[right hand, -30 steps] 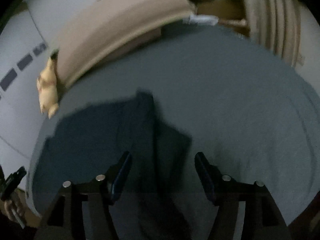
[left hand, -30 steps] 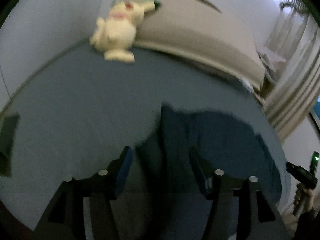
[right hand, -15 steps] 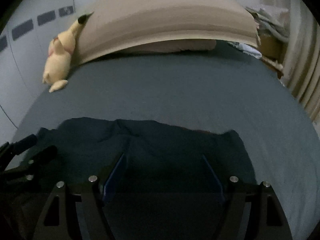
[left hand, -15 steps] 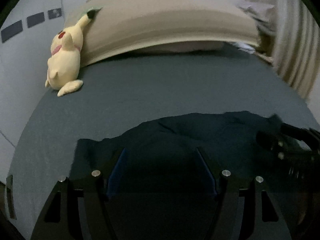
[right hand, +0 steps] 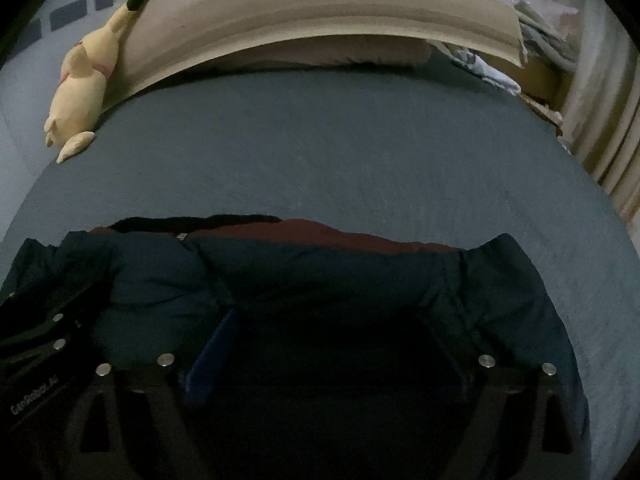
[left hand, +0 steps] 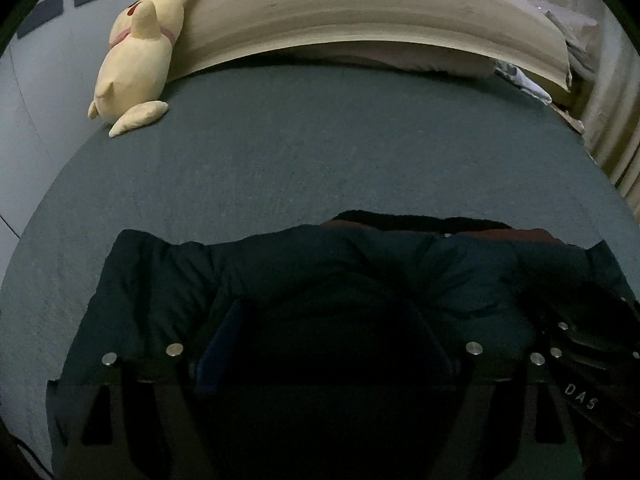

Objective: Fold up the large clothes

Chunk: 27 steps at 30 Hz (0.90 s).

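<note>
Both views dim, indoor light weak and cool, brightest toward far wall and headboard (left hand: 360, 12). Near foreground almost black: fingers (left hand: 218, 344) and dark jacket (left hand: 360, 264) merge in shadow, edges hard to separate. Bed sheet (left hand: 320, 140) grainy with noise. Strong fisheye bending; black vignette in corners. No motion blur; plush toy (left hand: 138, 56) fairly sharp. No glare.

A grey-blue bed (left hand: 320, 152) fills the middle of both frames. At the upper left a yellow plush toy (left hand: 140, 56) lies on the bed's corner, touching the beige headboard (left hand: 360, 12) that arches across the top. Beige curtains (left hand: 616, 128) hang at the right edge. Dark rectangles mark the wall (left hand: 24, 64) at upper left.
</note>
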Each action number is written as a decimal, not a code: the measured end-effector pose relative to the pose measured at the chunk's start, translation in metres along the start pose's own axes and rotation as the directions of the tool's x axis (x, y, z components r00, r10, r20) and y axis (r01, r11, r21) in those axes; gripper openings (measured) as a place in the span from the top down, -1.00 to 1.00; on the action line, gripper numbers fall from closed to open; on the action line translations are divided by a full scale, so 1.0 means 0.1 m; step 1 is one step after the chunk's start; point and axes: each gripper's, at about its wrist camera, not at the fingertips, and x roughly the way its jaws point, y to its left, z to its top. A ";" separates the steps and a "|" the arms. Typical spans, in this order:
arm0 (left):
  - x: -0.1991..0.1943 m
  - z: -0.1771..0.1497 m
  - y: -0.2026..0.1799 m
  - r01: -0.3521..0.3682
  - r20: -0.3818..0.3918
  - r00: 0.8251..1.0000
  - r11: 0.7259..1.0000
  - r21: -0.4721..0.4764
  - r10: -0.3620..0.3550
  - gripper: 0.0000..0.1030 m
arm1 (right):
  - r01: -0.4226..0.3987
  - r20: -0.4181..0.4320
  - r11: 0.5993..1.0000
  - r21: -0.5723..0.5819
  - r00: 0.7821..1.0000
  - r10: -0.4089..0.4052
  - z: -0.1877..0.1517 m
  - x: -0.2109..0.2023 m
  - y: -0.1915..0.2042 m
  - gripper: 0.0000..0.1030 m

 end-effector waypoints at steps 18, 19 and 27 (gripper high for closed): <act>-1.49 -0.97 0.14 0.026 0.153 0.988 0.999 0.033 -0.031 -0.63 | -0.065 0.193 0.995 0.078 0.980 0.049 -1.29 -1.66 -0.16 -0.79; -1.45 -1.00 0.19 0.022 0.147 0.989 0.999 0.032 -0.026 -0.63 | -0.065 0.190 0.995 0.081 0.980 0.048 -1.32 -1.65 -0.17 -0.79; -1.34 -1.46 0.19 -0.021 0.108 0.994 0.999 0.028 0.018 -0.63 | -0.022 0.183 0.995 0.099 0.983 0.003 -1.80 -1.59 -0.10 -0.79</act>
